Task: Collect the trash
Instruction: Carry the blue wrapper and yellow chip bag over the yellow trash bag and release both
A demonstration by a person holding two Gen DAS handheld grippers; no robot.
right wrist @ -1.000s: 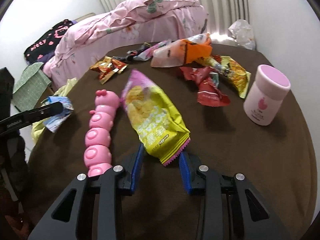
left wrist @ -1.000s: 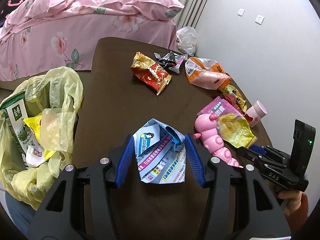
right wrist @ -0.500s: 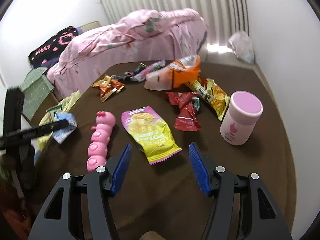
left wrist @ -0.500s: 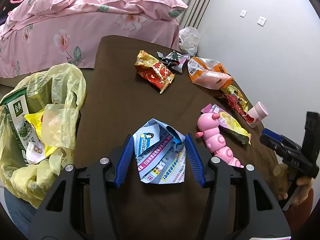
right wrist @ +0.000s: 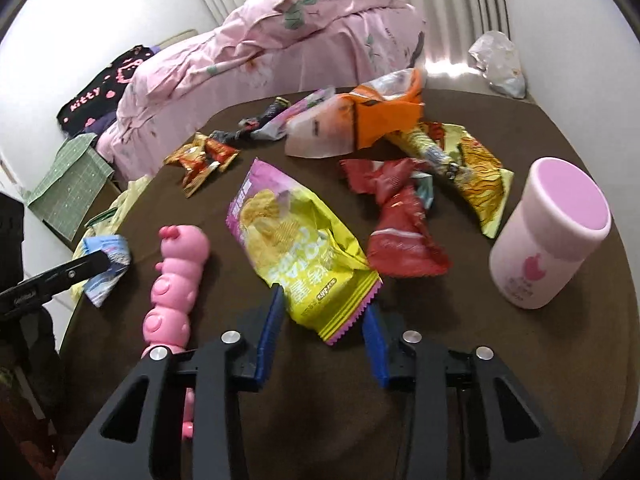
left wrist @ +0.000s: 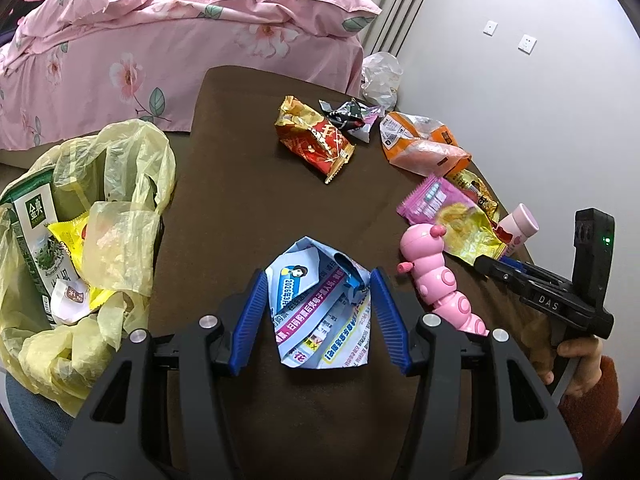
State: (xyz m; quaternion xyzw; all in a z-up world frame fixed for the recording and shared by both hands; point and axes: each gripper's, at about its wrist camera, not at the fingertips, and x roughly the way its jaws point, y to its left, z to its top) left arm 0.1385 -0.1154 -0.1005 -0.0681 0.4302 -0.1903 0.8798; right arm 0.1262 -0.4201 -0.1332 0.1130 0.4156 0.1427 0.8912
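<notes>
Bare brown table (left wrist: 240, 208) lies between yellow bag (left wrist: 100, 216) and wrappers (left wrist: 314, 142).

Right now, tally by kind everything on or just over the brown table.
Snack wrappers and bags: 6: yellow-pink chip bag, red wrapper, yellow wrapper, orange bag, red-gold wrapper, dark crumpled wrapper (possibly two pieces)
Paper packets: 1: blue paper packet
Toys: 1: pink caterpillar toy
Bottles: 1: pink-capped bottle
Total: 9

Two close wrist fisheyes tilt down over a brown table (left wrist: 248, 200), facing twelve o'clock; both share the pink caterpillar toy (left wrist: 436, 276).
</notes>
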